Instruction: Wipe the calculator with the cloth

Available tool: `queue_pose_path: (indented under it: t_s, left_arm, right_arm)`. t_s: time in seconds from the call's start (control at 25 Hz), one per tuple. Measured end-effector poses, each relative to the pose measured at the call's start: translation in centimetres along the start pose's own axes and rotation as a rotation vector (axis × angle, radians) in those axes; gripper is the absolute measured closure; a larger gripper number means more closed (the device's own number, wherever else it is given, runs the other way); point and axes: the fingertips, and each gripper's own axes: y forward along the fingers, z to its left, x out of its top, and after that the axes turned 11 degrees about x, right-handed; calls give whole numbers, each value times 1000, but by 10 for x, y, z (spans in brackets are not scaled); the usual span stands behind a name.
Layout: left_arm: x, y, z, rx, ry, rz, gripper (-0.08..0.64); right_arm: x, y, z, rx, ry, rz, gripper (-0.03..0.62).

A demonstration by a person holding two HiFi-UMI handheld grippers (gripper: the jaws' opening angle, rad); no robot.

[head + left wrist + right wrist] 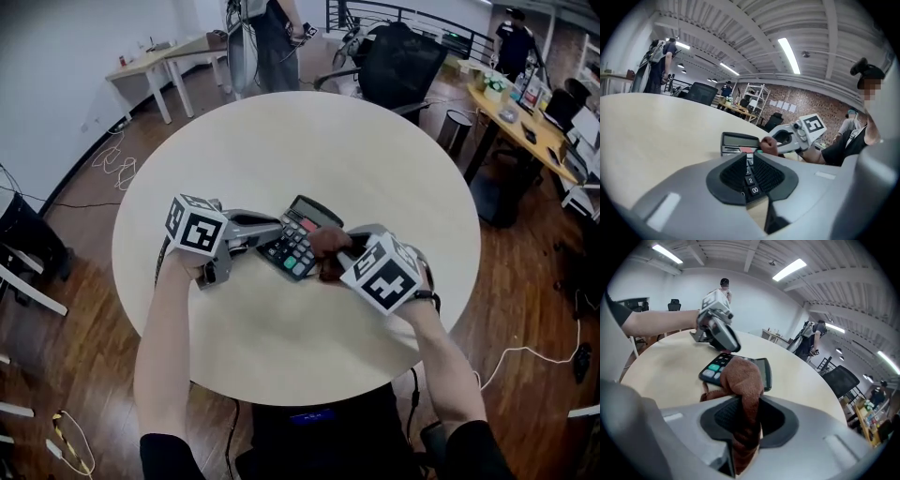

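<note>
A dark calculator (292, 246) with a grey display and coloured keys lies on the round cream table (281, 141). My left gripper (270, 240) comes in from the left. Its jaws stand shut, with only a thin slit between the pads, and its tips sit on the calculator's key end (751, 180). The display end (739, 140) shows beyond them. My right gripper (337, 259) is shut on a brown cloth (743, 380). The cloth bunches out in front of its jaws and rests on the calculator's (765, 371) keys and right side. In the head view the cloth (328, 246) hides part of the keypad.
A black office chair (401, 58) stands behind the table, and a desk (525, 127) with clutter at the right. A person (272, 37) stands at the back near a white desk (169, 56). Cables (114, 164) lie on the wooden floor.
</note>
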Motion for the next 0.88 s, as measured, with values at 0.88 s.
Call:
queue_pose_path:
  t_s: [0.88]
  left_arm:
    - [0,-51,24,402,-274,-269,515]
  right_arm:
    - [26,5,-53,204,467,-400,502]
